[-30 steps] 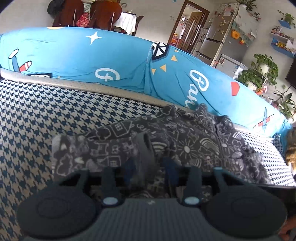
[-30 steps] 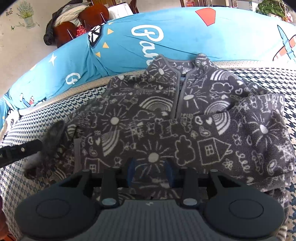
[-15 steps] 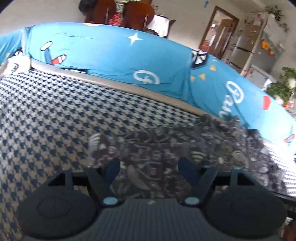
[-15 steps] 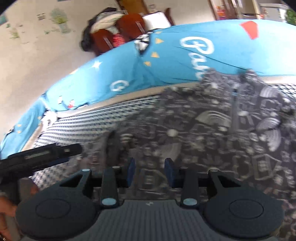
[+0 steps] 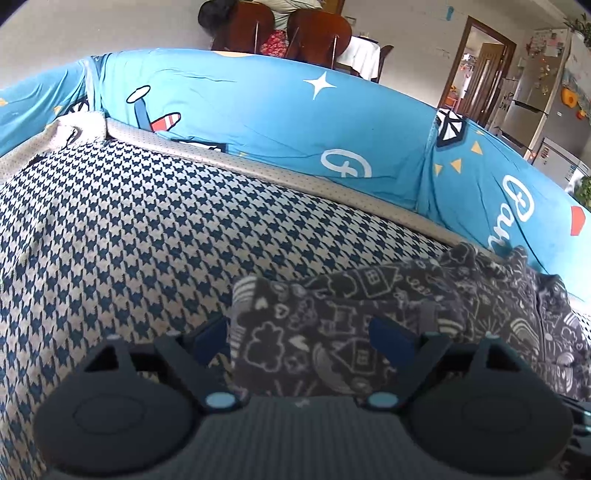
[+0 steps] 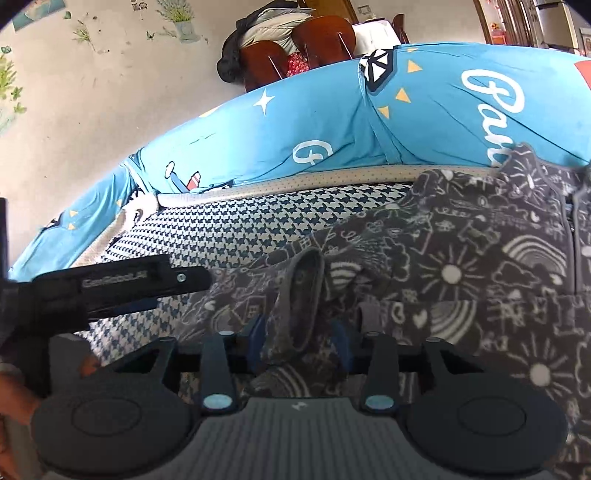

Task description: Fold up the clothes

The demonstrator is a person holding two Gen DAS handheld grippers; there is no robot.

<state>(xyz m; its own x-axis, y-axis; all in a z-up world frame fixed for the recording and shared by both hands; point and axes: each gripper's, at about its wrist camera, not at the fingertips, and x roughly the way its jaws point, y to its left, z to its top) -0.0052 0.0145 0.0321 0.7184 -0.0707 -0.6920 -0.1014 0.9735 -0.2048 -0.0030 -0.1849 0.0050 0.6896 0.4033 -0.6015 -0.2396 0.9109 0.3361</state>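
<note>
A dark grey fleece garment (image 5: 369,302) with white doodle print lies on the houndstooth seat (image 5: 147,221). In the left wrist view one sleeve end rests flat between the wide-apart fingers of my left gripper (image 5: 301,338), which is open and holds nothing. In the right wrist view the garment (image 6: 461,266) fills the right side. My right gripper (image 6: 297,343) is shut on a raised grey-edged sleeve cuff (image 6: 303,280). The left gripper's black finger (image 6: 147,280) reaches in from the left, just beside that cuff.
A bright blue printed cover (image 5: 258,110) wraps the backrest behind the seat. Brown chairs (image 5: 317,33), a doorway and a fridge (image 5: 532,99) stand beyond it. A hand (image 6: 14,398) shows at the lower left. Bare houndstooth seat stretches left of the garment.
My left gripper has let go of the sleeve, opened wide and drawn back to the left. The right gripper has swung left, still holding its cuff.
</note>
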